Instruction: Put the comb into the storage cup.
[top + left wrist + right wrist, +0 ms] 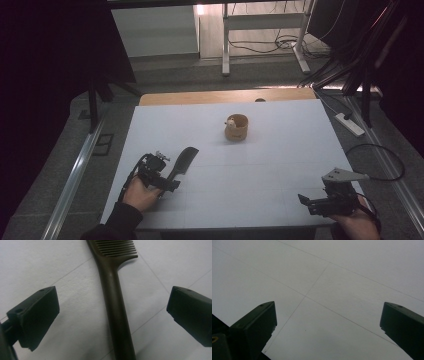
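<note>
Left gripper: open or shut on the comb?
Open. The left gripper has its jaws spread wide on either side of the comb handle, touching neither side.

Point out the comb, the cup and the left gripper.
comb (113, 297): left gripper view, middle of its handle.
cup (236, 131): high view, its front wall.
left gripper (112, 308): left gripper view, midway between its open jaws, over the comb's handle.

The white table (faint grid lines) carries two things — a dark comb and a wooden cup.
</note>
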Available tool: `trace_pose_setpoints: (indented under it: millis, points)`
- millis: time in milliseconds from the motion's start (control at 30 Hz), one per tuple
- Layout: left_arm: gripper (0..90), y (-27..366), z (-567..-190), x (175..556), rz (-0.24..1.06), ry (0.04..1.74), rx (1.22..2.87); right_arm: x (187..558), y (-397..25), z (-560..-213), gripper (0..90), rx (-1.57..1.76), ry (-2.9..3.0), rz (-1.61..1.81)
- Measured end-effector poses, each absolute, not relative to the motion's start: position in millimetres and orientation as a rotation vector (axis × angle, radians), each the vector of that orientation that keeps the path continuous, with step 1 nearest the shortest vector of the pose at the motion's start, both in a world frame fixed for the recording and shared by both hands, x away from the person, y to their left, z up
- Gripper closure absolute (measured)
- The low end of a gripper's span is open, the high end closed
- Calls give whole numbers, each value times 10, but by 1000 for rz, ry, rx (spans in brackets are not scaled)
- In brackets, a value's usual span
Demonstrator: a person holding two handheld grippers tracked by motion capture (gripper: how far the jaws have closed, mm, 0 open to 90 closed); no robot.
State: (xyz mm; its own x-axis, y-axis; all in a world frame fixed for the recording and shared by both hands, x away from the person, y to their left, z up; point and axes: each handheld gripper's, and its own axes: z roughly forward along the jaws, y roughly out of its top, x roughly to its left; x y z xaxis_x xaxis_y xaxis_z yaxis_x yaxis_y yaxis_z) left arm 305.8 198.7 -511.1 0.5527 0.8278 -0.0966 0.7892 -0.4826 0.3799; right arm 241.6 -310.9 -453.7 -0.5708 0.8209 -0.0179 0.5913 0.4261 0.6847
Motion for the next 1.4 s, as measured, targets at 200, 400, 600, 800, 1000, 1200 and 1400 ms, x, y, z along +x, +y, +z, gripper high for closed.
trace_pose_setpoints:
  millis: [200, 400, 600, 800, 1000, 1200, 1400]
  points:
    - [0, 1922, -5184, 3086, 157, 1316, 2464, 2416, -3105, -4539, 13, 1208, 2336, 910]
    - [0, 1880, -5265, 3109, 143, 1344, 2510, 2415, -3101, -4539, 13, 1207, 2337, 907]
    - [0, 1870, -5268, 3109, 144, 1365, 2504, 2415, -3098, -4541, 13, 1202, 2340, 902]
    - [6, 1865, -5254, 3110, 143, 1382, 2502, 2417, -3097, -4542, 13, 1201, 2341, 900]
    - [166, 1901, -5193, 3099, 162, 1434, 2463, 2416, -3097, -4542, 14, 1201, 2342, 901]
    - [442, 1903, -5143, 3071, 171, 1439, 2445, 2416, -3097, -4541, 15, 1199, 2343, 900]
    - [689, 1920, -5124, 3067, 172, 1463, 2430, 2415, -3096, -4541, 17, 1197, 2345, 898]
